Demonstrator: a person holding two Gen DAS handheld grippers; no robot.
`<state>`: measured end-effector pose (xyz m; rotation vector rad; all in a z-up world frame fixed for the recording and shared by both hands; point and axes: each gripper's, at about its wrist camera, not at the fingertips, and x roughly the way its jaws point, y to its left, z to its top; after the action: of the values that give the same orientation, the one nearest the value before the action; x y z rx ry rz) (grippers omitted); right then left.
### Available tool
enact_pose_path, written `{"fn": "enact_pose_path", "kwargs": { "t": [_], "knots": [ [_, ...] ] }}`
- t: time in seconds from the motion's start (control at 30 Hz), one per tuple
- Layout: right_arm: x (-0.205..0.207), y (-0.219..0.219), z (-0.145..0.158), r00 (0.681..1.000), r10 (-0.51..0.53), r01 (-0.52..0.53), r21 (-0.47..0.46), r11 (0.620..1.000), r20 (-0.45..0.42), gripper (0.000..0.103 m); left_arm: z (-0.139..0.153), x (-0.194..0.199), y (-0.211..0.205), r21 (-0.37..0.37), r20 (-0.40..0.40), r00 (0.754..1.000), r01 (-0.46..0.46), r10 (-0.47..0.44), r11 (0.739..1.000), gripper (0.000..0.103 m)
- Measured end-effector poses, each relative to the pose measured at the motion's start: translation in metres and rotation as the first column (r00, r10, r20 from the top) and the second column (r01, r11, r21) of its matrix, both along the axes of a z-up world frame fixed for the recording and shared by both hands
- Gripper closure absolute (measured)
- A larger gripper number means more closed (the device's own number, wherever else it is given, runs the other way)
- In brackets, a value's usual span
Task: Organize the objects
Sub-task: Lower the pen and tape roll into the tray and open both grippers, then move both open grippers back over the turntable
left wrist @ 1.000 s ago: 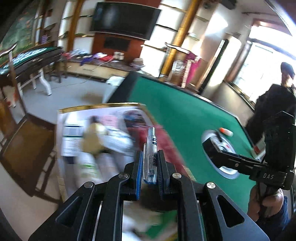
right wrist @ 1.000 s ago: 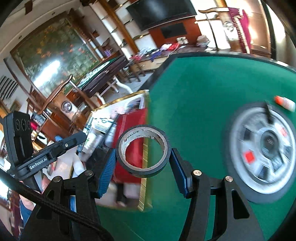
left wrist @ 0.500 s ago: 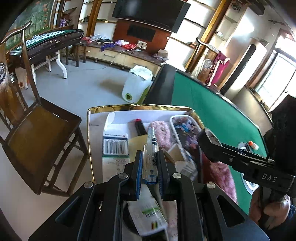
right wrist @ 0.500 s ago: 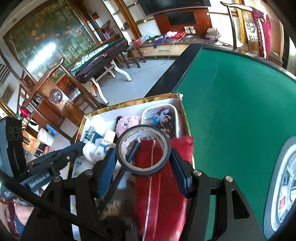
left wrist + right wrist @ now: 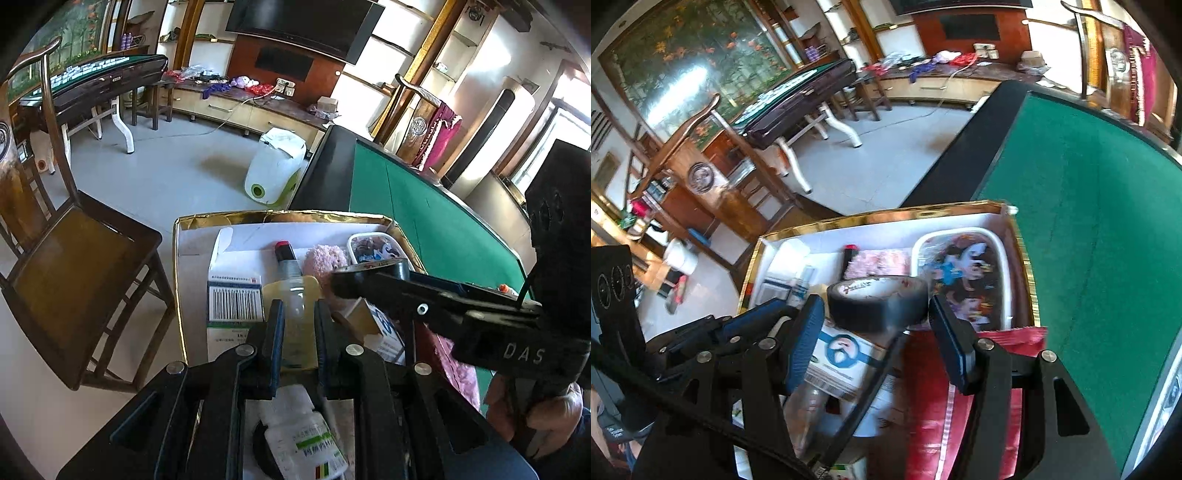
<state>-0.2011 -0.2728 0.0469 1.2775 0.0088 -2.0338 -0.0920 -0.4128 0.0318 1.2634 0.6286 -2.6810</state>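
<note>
The left gripper (image 5: pixel 297 325) sits at the lower middle of the left view, its jaws nearly closed on a clear pen (image 5: pixel 802 282). In that view the pen is hard to make out against the clear bottle (image 5: pixel 286 258) behind it. In the right view the pen stands up from the gripper's tip at centre left.

The right gripper (image 5: pixel 877 317) holds a roll of black tape (image 5: pixel 877 304) between its blue pads (image 5: pixel 809 332). Its jaws stand about half apart and grip the roll by its sides. In the left view this gripper reaches in from the right, with the tape at its tip and a hand (image 5: pixel 546 417) on its handle at lower right.

Both grippers point down into a gold-rimmed box (image 5: pixel 886 216) at the near-left edge of the green counter (image 5: pixel 1089 184). The pen and the tape both hang above the box's contents.

In the box lie:
- a barcoded carton (image 5: pixel 236 299) at the left
- the red-capped bottle
- a pink fluffy thing (image 5: pixel 325 258)
- a white-rimmed tray (image 5: pixel 964 280) with a cartoon print at the upper right
- a carton with a face logo (image 5: pixel 842 354)
- a white pill bottle (image 5: pixel 303 443) at the bottom of the left view
- red cloth (image 5: pixel 960 387) at the lower right

A wooden chair (image 5: pixel 74 258) stands on the floor left of the box.
</note>
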Motion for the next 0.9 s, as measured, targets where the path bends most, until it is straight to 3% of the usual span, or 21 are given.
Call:
{"fn": "enact_pose_path", "kwargs": {
  "t": [0.23,0.47,0.57,0.67,0.9],
  "knots": [
    [0.014,0.037,0.021,1.0,-0.02,0.018,-0.087,0.996,-0.02,0.043,0.02,0.014,0.005,-0.02,-0.01,1.0,-0.004,0.004,1.0,0.08],
    [0.048,0.134,0.028,0.994,-0.111,0.104,-0.204,0.973,-0.023,0.043,0.049,0.016,0.044,-0.027,-0.037,0.998,0.042,-0.043,0.999,0.079],
    [0.062,0.183,0.024,0.987,-0.161,0.151,-0.215,0.965,-0.031,0.043,0.063,0.01,0.081,-0.04,-0.044,0.994,0.094,-0.096,0.995,0.078],
    [0.076,0.244,0.016,0.97,-0.238,0.227,-0.172,0.959,-0.045,0.043,0.074,-0.003,0.126,-0.047,-0.04,0.988,0.145,-0.147,0.988,0.066],
    [0.102,0.374,0.005,0.922,-0.386,0.379,-0.131,0.916,-0.029,0.043,0.074,-0.05,0.258,-0.054,0.019,0.965,0.263,-0.262,0.963,0.065]
  ]
}}
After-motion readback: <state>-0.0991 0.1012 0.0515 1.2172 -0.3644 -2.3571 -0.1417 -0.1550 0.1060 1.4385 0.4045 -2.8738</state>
